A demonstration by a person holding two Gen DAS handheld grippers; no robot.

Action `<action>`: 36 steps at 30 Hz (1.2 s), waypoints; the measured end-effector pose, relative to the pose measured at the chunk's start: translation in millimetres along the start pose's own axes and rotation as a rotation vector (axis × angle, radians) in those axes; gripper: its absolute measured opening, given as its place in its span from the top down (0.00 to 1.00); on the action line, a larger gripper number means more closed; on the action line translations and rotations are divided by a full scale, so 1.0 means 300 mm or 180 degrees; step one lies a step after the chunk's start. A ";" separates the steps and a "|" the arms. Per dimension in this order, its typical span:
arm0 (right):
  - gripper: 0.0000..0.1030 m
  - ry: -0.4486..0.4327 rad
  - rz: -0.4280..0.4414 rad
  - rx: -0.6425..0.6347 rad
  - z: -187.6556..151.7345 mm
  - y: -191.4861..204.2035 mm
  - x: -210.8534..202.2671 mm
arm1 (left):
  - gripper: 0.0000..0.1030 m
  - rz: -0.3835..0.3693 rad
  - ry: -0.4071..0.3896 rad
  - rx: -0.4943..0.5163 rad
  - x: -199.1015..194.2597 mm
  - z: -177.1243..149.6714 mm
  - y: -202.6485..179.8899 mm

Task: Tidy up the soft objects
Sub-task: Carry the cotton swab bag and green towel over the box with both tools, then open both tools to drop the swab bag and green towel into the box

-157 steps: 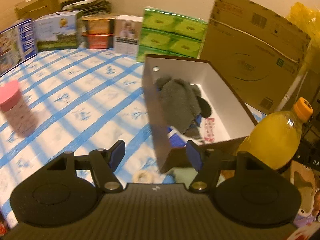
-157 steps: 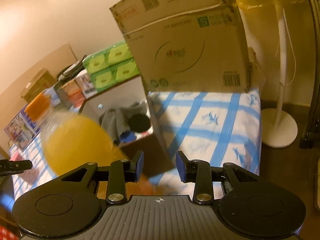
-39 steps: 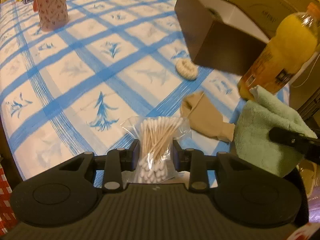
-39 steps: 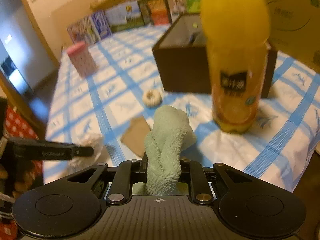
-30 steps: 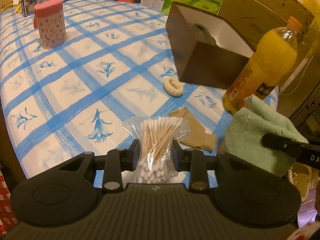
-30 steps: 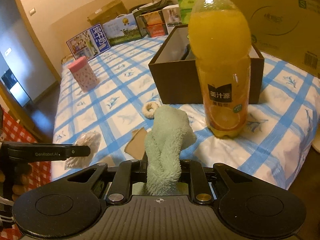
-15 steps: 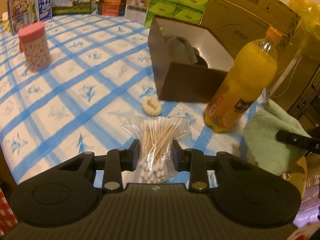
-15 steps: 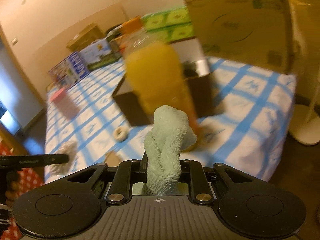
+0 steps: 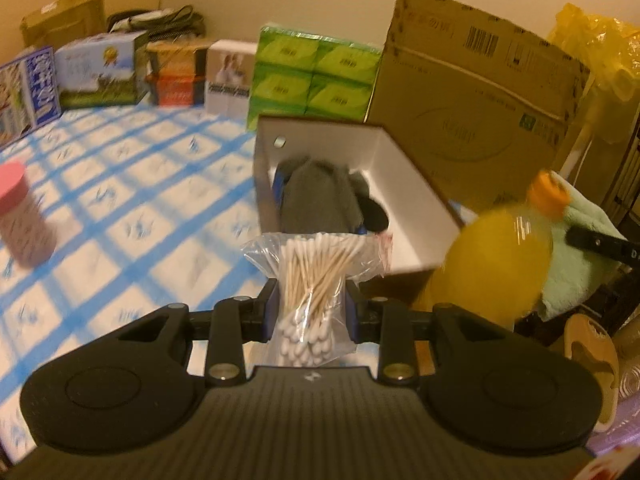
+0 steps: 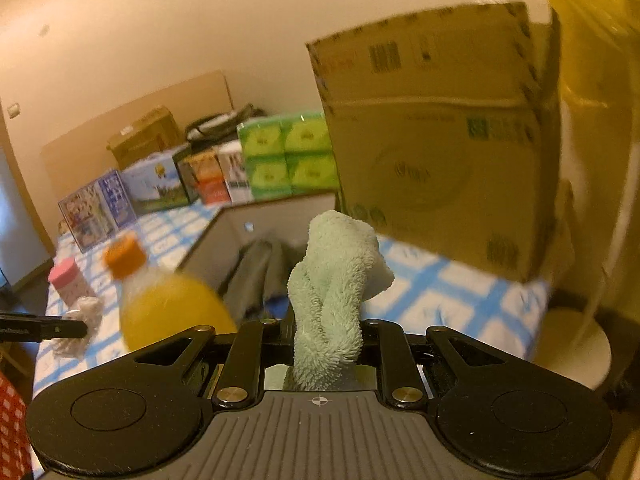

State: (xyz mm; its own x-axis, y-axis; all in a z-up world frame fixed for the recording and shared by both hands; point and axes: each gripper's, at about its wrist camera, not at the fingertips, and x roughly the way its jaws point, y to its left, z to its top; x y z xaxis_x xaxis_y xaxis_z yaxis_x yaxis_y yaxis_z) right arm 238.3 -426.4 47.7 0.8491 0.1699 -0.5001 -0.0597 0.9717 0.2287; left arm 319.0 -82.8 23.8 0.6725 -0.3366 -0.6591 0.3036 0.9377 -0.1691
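Blue-checked tablecloth [image 9: 132, 184] below, cartons stacked at the far wall. Left gripper [image 9: 310, 314] is clamped on a bag of cotton swabs [image 9: 312, 280], carried above the near edge of the open box [image 9: 404, 184] where a grey cloth [image 9: 316, 196] lies. Right gripper [image 10: 326, 334] is pinched on a mint-green towel [image 10: 332, 280], which stands up between its fingers, beside the orange juice bottle [image 10: 160, 304].

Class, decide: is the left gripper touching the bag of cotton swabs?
Touching. The left wrist view shows the left gripper with both pads pressed against the bag of cotton swabs, pinching it in.
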 end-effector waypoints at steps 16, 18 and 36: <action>0.81 -0.0121 0.0697 -0.0572 0.181 0.030 0.480 | 0.71 -0.0172 0.0041 0.0159 0.368 0.270 -0.074; 0.79 -0.0031 0.0752 -0.0590 0.177 0.031 0.544 | 0.71 -0.0163 0.0072 0.0174 0.408 0.276 -0.069; 0.43 0.0342 0.0685 -0.0421 0.115 -0.040 0.722 | 0.62 -0.0110 0.0252 0.0340 0.585 0.277 -0.093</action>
State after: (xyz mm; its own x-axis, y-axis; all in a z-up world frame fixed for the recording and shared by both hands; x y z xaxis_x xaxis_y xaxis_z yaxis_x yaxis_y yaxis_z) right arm 441.0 -406.9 -34.5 0.7494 0.3845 -0.5391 -0.3068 0.9231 0.2320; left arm 484.6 -175.2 -26.2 0.6062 -0.3567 -0.7108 0.3987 0.9097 -0.1165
